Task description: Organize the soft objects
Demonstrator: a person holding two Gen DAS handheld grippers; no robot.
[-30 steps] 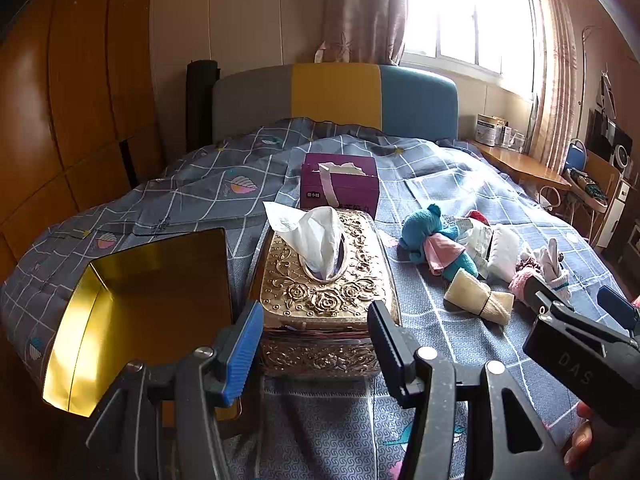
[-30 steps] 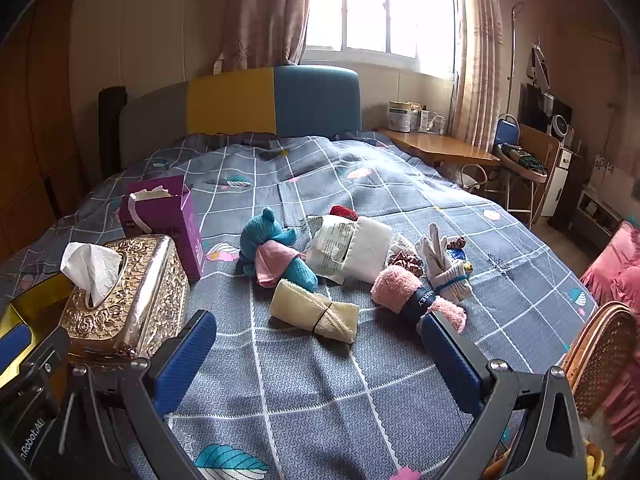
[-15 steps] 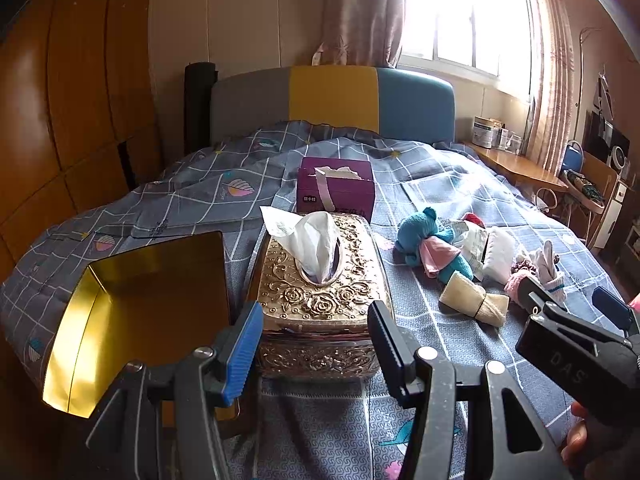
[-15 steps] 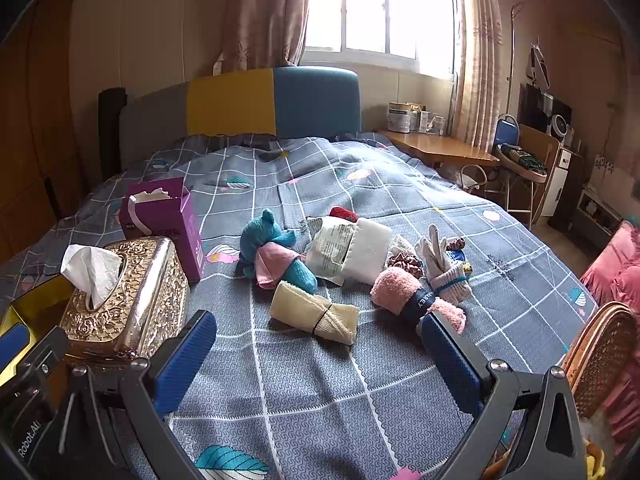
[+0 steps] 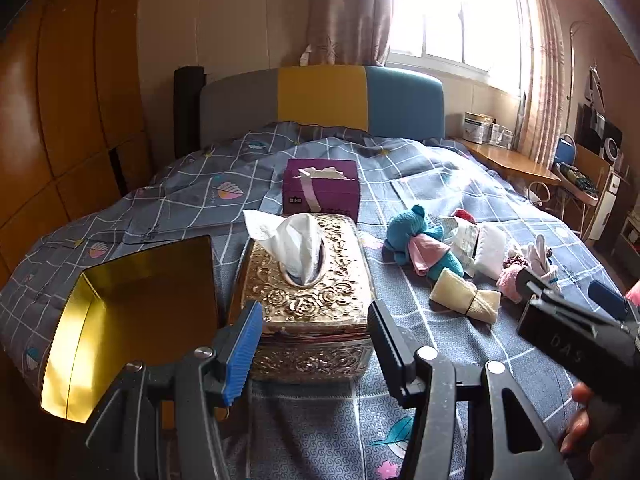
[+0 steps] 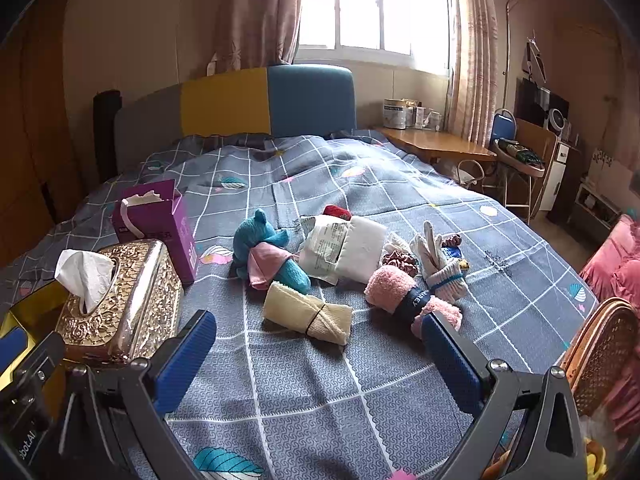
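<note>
Soft things lie in a loose pile on the bed: a teal plush toy (image 6: 262, 240) with a pink cloth, a cream rolled towel (image 6: 306, 314), a pink rolled towel (image 6: 404, 294) with a dark band, a white packet (image 6: 344, 248), white socks (image 6: 440, 266) and a scrunchie (image 6: 398, 258). The pile also shows in the left wrist view, with the cream towel (image 5: 464, 294) nearest. My right gripper (image 6: 320, 354) is open and empty, just short of the cream towel. My left gripper (image 5: 314, 338) is open and empty in front of the gold tissue box (image 5: 306, 292).
A gold open tin (image 5: 132, 308) lies left of the tissue box. A purple tissue carton (image 5: 320, 190) stands behind it. The grey checked bedspread (image 6: 320, 392) covers the bed. A wicker chair (image 6: 600, 348) and a wooden side table (image 6: 436, 144) stand to the right.
Both grippers have drifted slightly; the left view has shifted a little to the right. Nothing on the bed has moved, and both grippers stay open.
</note>
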